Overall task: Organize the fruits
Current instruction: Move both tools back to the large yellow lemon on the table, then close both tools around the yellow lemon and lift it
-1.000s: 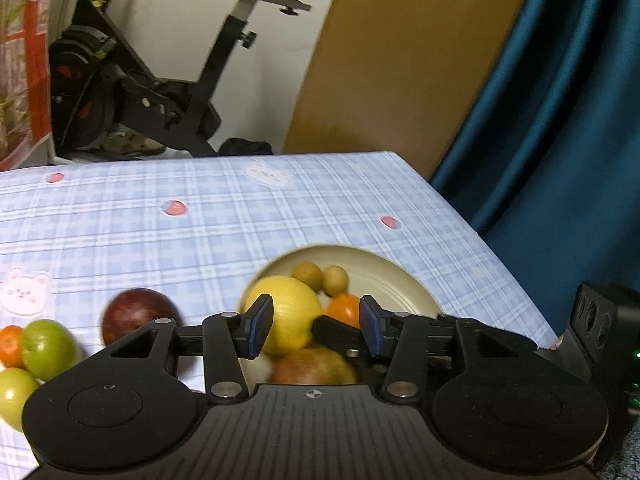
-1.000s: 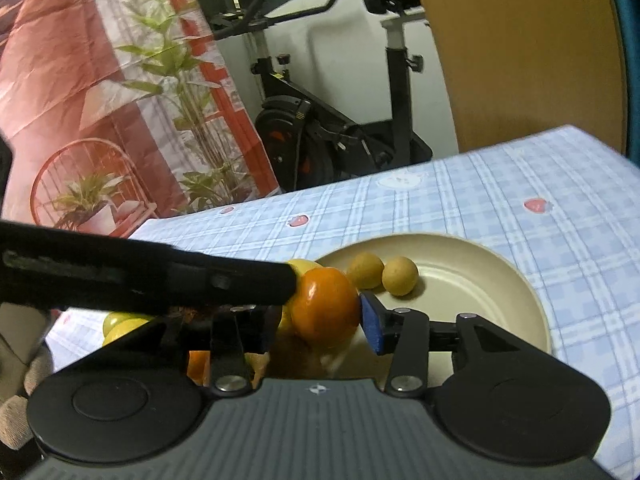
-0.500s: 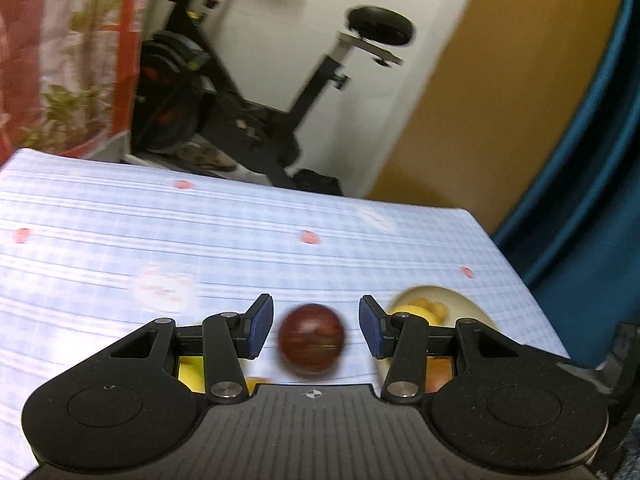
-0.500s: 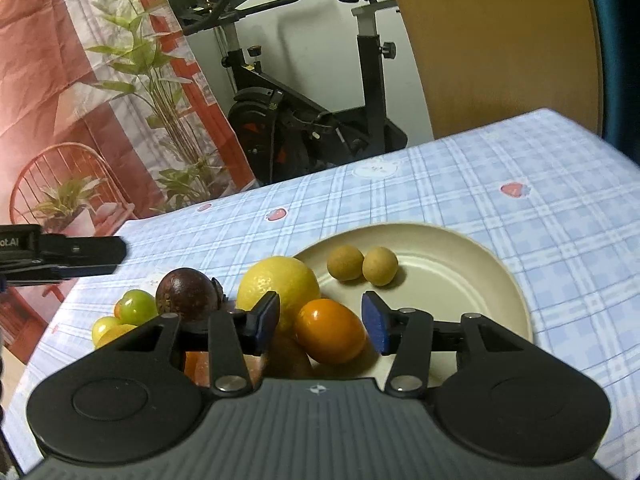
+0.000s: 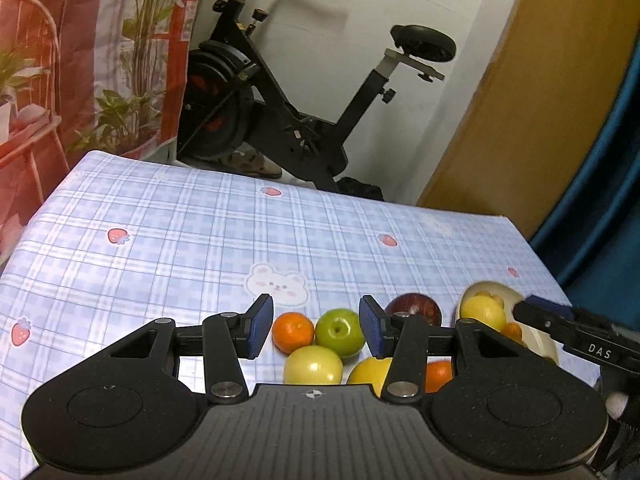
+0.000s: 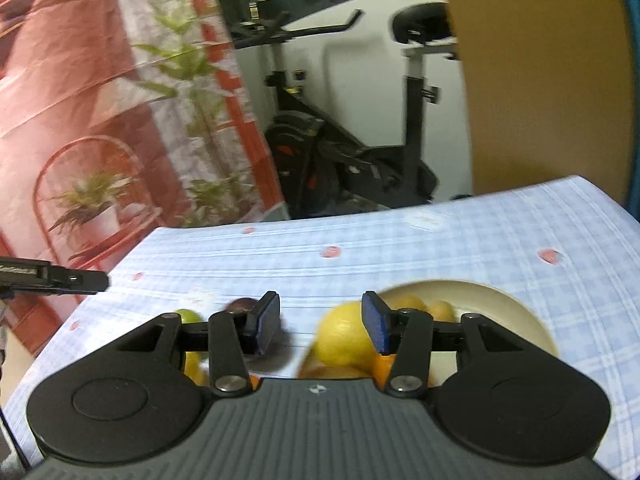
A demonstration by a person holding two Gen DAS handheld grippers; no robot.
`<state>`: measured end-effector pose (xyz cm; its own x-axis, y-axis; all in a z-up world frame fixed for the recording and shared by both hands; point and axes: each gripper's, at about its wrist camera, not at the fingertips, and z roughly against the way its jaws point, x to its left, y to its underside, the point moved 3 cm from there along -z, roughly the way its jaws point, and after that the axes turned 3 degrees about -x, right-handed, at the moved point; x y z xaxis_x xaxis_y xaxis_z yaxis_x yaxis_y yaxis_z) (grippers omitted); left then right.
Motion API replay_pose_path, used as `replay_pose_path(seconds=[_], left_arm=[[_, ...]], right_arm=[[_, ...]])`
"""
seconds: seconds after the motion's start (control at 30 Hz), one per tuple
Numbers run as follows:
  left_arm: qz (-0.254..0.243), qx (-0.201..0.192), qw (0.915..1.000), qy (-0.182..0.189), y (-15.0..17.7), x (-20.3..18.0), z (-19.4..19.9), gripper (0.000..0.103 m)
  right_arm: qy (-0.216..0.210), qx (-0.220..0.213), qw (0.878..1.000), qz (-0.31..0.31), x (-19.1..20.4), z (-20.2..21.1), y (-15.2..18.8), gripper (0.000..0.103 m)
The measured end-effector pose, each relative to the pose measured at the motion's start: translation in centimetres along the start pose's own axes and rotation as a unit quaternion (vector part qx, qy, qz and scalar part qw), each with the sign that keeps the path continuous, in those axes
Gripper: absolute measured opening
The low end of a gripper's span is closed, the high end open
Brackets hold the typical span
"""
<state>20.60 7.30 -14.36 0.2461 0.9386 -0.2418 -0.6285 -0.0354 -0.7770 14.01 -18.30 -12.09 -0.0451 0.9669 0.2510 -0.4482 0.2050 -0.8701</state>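
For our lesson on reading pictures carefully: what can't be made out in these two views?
- Left view: the plate is mostly hidden by the other tongs' arm.
- Left view: the low orange sits half behind the left tongs.
- Right view: motion blur smears the lemon and dark fruit.

Both wrist views, right blurry, share plate (image 5: 541, 340).

The right wrist view is motion-blurred. There the plate (image 6: 516, 312) is half hidden behind the gripper body, its small fruits smeared. An orange (image 5: 438, 374) is mostly hidden behind the left gripper's fingers (image 5: 374, 330).
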Motion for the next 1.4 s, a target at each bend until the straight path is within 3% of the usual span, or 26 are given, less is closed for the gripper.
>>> replay_pose_path(seconds=[0.27,0.43,0.77,1.07,1.4], left_arm=[[-0.008,0.003,0.9998,0.018,0.8,-0.2,0.3,0.05],[-0.013,0.032,0.9983,0.047,2.1,-1.5,-0.8,0.05],[-0.017,0.085,0.9934,0.074,5.5,-3.0,-3.4,0.05],[-0.004,0.092,0.9933,0.071,5.4,-2.5,-4.5,0.051],[-0.009,0.102,0.992,0.074,5.7,-2.8,-5.4,0.057]], right_arm=[[-0.036,0.026,0.997,0.066,4.1,-2.0,0.4,0.05],[-0.061,0.053,0.992,0.095,6.0,-2.9,1.6,0.05],[-0.126,0.104,0.955,0.246,12.4,-5.6,6.7,0.058],[-0.124,0.121,0.954,0.245,12.2,-8.0,7.2,0.065],[-0.122,0.136,0.958,0.221,11.7,-9.3,7.2,0.064]])
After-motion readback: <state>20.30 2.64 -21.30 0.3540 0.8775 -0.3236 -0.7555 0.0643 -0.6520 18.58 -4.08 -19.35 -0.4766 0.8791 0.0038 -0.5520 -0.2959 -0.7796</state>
